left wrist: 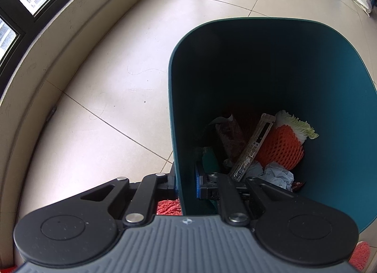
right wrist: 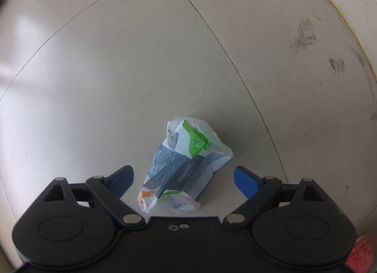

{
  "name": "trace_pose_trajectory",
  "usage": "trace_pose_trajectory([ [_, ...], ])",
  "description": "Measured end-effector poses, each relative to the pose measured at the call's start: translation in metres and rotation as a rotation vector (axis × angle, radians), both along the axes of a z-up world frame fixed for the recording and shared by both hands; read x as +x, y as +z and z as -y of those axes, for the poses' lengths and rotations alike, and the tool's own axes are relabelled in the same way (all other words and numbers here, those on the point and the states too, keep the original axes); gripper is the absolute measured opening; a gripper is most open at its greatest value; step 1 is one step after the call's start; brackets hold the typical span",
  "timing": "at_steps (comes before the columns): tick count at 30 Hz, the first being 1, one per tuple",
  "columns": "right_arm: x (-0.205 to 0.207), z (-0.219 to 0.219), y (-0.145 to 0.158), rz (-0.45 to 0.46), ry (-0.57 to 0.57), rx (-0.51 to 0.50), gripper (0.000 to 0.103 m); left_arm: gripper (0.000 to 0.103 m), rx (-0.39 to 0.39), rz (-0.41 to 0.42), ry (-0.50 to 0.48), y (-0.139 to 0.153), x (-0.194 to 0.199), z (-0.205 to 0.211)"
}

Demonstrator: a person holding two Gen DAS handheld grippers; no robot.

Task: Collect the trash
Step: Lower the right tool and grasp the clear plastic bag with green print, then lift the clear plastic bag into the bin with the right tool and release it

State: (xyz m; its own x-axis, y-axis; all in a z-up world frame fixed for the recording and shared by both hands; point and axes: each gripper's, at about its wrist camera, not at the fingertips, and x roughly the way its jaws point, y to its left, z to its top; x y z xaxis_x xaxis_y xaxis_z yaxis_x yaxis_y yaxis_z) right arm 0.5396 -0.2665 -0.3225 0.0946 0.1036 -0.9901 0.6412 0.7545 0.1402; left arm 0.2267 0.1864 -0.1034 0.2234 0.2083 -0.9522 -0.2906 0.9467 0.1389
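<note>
Left wrist view: the left gripper is clenched on the near wall of the teal bin, which already holds trash. Right wrist view: the right gripper points down at the floor, jaws spread wide and empty. The crumpled wrapper lies between the blue fingers, touching neither, its long axis running near to far.

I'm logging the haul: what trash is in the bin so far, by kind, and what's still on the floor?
In the bin:
Foam net: 1
Cabbage leaf: 1
Long wrapper: 1
Brown wrapper: 1
Tissue: 1
On the floor:
Bag: 1
Total: 6
</note>
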Motion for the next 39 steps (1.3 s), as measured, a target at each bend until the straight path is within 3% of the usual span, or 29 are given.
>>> trace_pose_trajectory([
  [3, -0.006, -0.001, -0.015, -0.031, -0.034, -0.001, 0.087, 0.012, 0.012, 0.001, -0.009, -0.001, 0.001, 0.002],
  [5, -0.012, -0.003, -0.026, -0.056, -0.014, 0.006, 0.076, 0.012, 0.004, 0.004, -0.006, -0.002, 0.001, 0.002],
  [7, -0.017, -0.003, -0.033, -0.073, 0.008, 0.003, 0.058, 0.012, -0.003, 0.007, -0.003, -0.002, 0.0, 0.001],
  [9, -0.023, -0.003, -0.031, -0.063, 0.034, 0.0, 0.051, 0.012, -0.001, 0.009, -0.003, -0.002, 0.0, 0.001],
  [12, -0.027, -0.007, -0.022, -0.063, 0.119, -0.027, 0.034, 0.012, -0.002, 0.011, 0.0, -0.002, 0.0, 0.001],
  [19, -0.037, -0.025, 0.026, -0.004, 0.391, -0.083, 0.023, 0.012, -0.007, 0.013, 0.01, -0.003, 0.0, -0.001],
  [23, -0.046, -0.059, 0.089, 0.086, 0.624, -0.113, 0.023, 0.012, -0.012, 0.016, 0.018, -0.002, 0.001, -0.002],
  [33, -0.092, -0.138, 0.273, 0.429, 0.991, -0.025, 0.023, 0.012, -0.023, 0.042, 0.04, 0.003, 0.002, -0.004],
  [39, -0.113, -0.182, 0.33, 0.534, 1.158, -0.005, 0.023, 0.012, -0.037, 0.055, 0.063, 0.004, 0.002, -0.008],
])
